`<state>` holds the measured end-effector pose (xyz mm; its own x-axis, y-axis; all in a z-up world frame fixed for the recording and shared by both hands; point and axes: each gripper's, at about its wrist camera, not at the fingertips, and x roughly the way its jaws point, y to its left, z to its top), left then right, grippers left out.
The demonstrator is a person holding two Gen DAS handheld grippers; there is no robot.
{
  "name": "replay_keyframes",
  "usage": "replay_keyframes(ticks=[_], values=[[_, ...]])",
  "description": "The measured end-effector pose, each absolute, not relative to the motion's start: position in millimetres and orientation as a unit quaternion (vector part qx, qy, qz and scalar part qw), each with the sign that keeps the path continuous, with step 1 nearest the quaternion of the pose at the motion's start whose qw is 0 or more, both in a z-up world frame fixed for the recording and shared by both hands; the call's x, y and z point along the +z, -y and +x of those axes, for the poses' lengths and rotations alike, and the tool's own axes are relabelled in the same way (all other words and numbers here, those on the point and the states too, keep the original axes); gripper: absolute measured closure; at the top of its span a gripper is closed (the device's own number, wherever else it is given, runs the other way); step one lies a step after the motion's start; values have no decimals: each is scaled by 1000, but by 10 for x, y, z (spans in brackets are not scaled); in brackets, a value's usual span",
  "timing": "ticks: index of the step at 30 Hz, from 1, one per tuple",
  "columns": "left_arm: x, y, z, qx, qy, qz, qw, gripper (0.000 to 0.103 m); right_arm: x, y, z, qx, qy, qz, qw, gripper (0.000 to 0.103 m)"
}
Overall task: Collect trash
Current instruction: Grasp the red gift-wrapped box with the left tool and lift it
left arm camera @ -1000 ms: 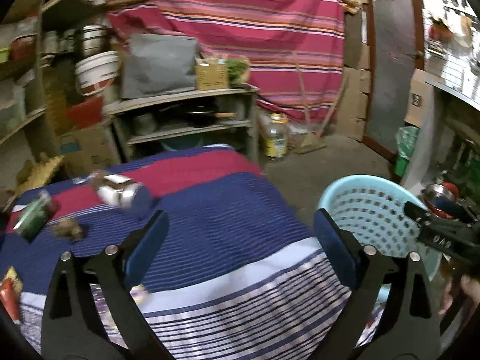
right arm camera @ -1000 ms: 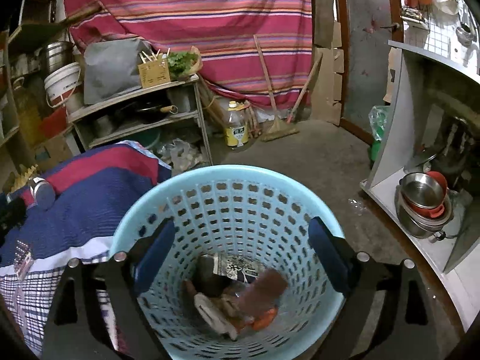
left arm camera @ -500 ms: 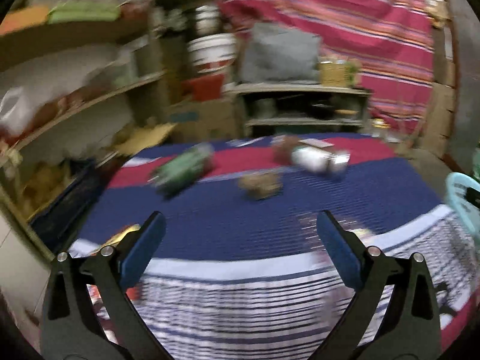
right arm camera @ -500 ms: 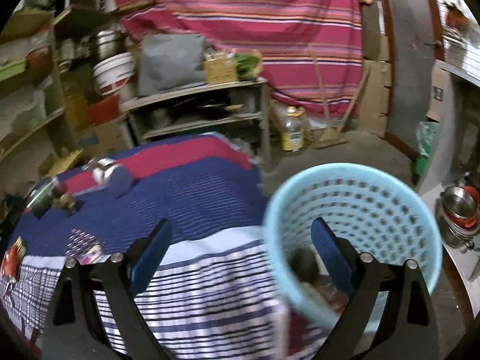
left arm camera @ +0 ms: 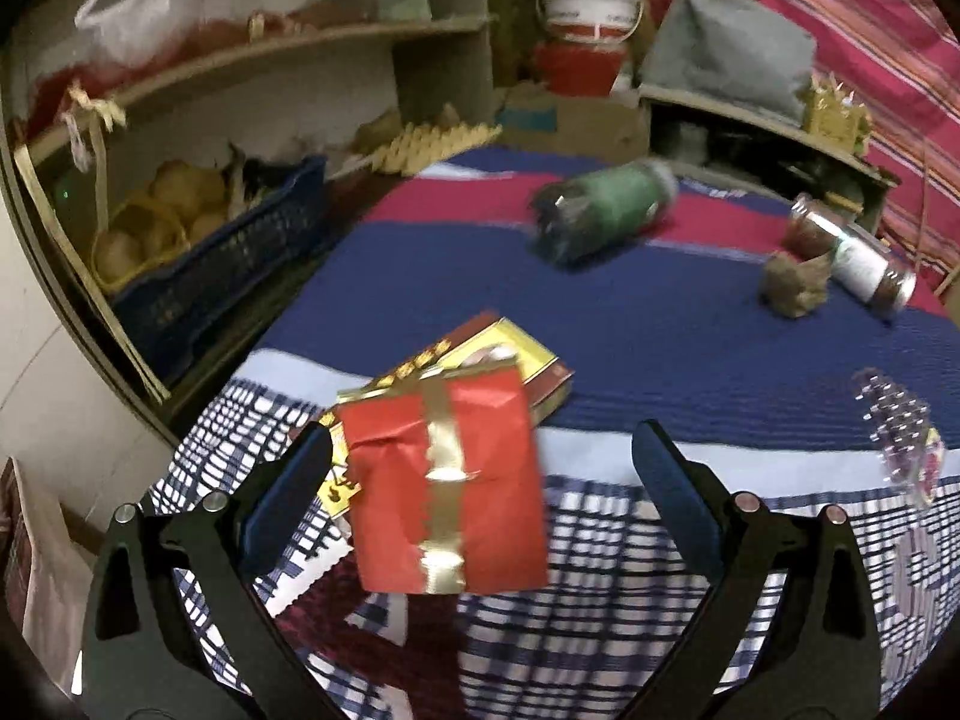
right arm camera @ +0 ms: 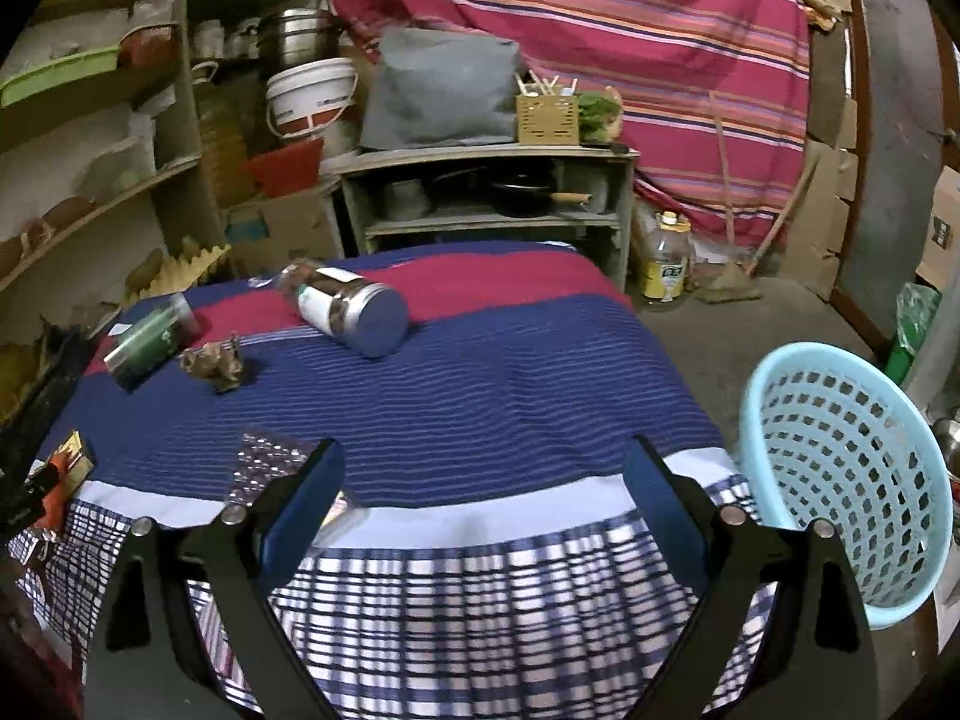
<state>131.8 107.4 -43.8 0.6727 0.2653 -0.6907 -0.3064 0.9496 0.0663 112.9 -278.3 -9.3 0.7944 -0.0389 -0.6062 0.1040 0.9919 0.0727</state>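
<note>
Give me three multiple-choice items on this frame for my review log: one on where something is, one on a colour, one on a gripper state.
1. Where is the red packet in the left wrist view?
A. Between the open fingers of the left gripper, on the cloth
B. Inside the basket
C. On the shelf

2. What colour is the perforated basket?
A. Red
B. Light blue
C. Black

3. How does the right gripper stand?
A. Shut on the glass jar
B. Shut on nothing
C. Open and holding nothing

Answers: 1 A, the packet lies on the striped tablecloth in the gap between the fingers. 2 B, its wall is pale blue beside the table. 3 C, the fingers are spread wide with only cloth between them; the glass jar lies far off.
</note>
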Motion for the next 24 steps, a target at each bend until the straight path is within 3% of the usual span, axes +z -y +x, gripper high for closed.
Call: replay_keyframes(ticks=[2,4,13,24], values=[[-495,-1133,1351,155,-382,-36,910,10,-96,2697,1150,-34,-321,46,945,11],[-538,-1185,1357,143,-392,-48,907,20,-103,2604,1185,-29,-323,40,945,11],[-529,-1205,1323,101,-389,-42,915,44,-112,2257,1345,-9,-329,24,944,11],[-346,-1296,1422,72,-372,-52,924,49,-173,1744,1642,28,-338,1,941,11]])
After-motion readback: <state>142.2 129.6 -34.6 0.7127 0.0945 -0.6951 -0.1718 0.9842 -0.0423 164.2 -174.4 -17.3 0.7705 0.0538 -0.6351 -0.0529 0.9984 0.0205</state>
